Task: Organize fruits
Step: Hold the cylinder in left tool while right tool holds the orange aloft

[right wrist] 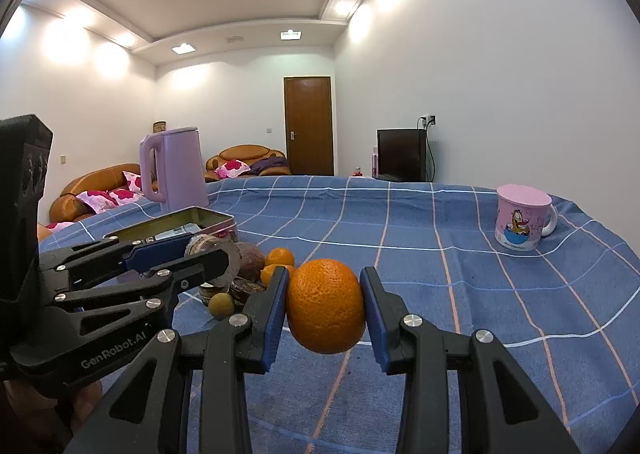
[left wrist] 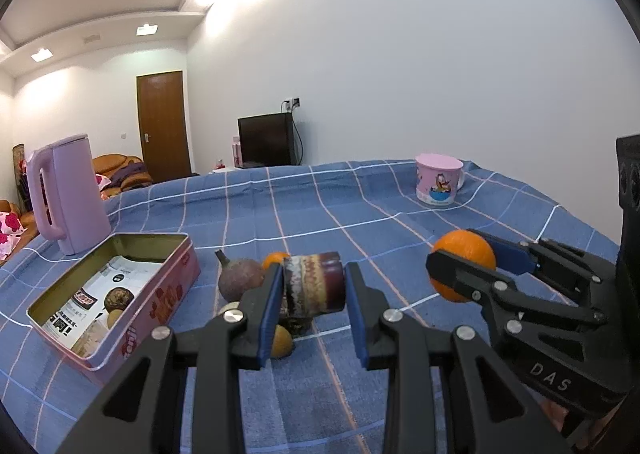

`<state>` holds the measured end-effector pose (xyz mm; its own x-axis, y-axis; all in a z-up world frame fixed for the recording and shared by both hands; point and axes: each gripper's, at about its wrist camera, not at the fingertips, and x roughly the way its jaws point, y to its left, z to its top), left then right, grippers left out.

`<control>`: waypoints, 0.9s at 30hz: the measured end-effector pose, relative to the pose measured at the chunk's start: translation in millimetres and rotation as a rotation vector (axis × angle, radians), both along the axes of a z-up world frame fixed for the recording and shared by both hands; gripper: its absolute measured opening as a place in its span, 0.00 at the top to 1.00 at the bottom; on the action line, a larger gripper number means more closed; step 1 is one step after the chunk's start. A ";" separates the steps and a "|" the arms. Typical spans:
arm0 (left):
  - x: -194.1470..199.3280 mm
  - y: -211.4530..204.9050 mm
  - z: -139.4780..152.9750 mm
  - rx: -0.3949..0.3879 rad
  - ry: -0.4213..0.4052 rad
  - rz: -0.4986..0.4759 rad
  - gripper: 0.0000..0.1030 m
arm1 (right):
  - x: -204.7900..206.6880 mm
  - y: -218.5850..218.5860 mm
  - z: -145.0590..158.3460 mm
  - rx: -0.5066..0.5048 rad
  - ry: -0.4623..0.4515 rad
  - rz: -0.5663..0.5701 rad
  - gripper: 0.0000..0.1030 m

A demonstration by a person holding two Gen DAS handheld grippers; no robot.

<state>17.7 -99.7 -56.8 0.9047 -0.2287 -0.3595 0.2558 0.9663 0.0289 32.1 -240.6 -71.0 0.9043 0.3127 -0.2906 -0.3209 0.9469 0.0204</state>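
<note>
My left gripper point(left wrist: 314, 308) is shut on a dark purple, cut piece of fruit point(left wrist: 314, 286) and holds it above a small pile on the table. The pile has a brown-purple passion fruit point(left wrist: 240, 278), small oranges point(left wrist: 276, 259) and a yellowish fruit point(left wrist: 281, 341). My right gripper point(right wrist: 325, 308) is shut on a large orange point(right wrist: 325, 306), held above the cloth to the right of the pile. It shows in the left wrist view too point(left wrist: 464, 264). An open pink tin box point(left wrist: 116, 294) lies left of the pile.
A lilac kettle point(left wrist: 68, 194) stands behind the tin at the table's left. A pink lidded mug point(left wrist: 438, 180) stands at the far right. The table has a blue checked cloth point(left wrist: 320, 206). Sofas, a door and a black screen are beyond.
</note>
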 end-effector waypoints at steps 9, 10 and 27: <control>-4.7 1.8 4.9 0.004 -0.036 0.019 0.68 | -4.0 -0.8 1.4 0.004 -0.025 0.017 0.63; -5.3 2.3 5.8 0.003 -0.041 0.022 0.68 | -4.5 -0.7 1.4 0.005 -0.027 0.019 0.63; 1.3 27.3 14.0 -0.023 -0.044 0.078 0.68 | 5.0 -0.7 10.9 0.055 0.000 0.035 0.63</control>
